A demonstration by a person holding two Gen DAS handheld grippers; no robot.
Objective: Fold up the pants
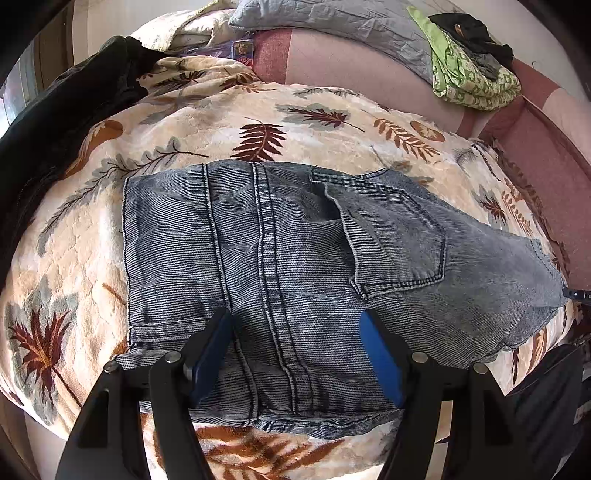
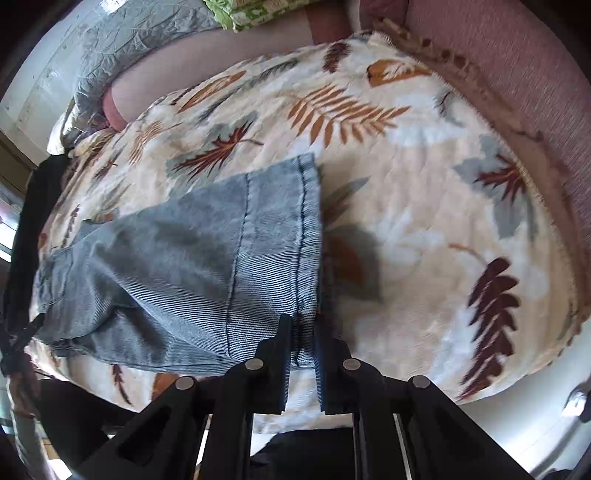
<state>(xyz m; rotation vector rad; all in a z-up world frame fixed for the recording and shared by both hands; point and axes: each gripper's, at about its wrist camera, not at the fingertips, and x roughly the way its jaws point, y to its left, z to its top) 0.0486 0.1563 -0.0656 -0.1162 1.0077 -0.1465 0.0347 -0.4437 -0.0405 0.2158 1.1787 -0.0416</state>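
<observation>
Grey-blue washed denim pants (image 1: 280, 258) lie folded on a cream blanket with a leaf print (image 1: 229, 118), back pocket (image 1: 399, 240) up. My left gripper (image 1: 297, 317) is open, its blue pads spread over the near part of the pants, just above the fabric. In the right wrist view the pants (image 2: 192, 266) stretch to the left and the hem end (image 2: 306, 240) runs up the middle. My right gripper (image 2: 303, 325) is shut on the near corner of that hem, lifted slightly off the blanket (image 2: 424, 206).
A dark garment (image 1: 66, 110) lies at the blanket's left edge. A grey pillow (image 1: 332, 22) and a green patterned cloth with dark clothes on it (image 1: 469, 70) lie at the back. Pink upholstery (image 2: 517, 74) borders the blanket on the right.
</observation>
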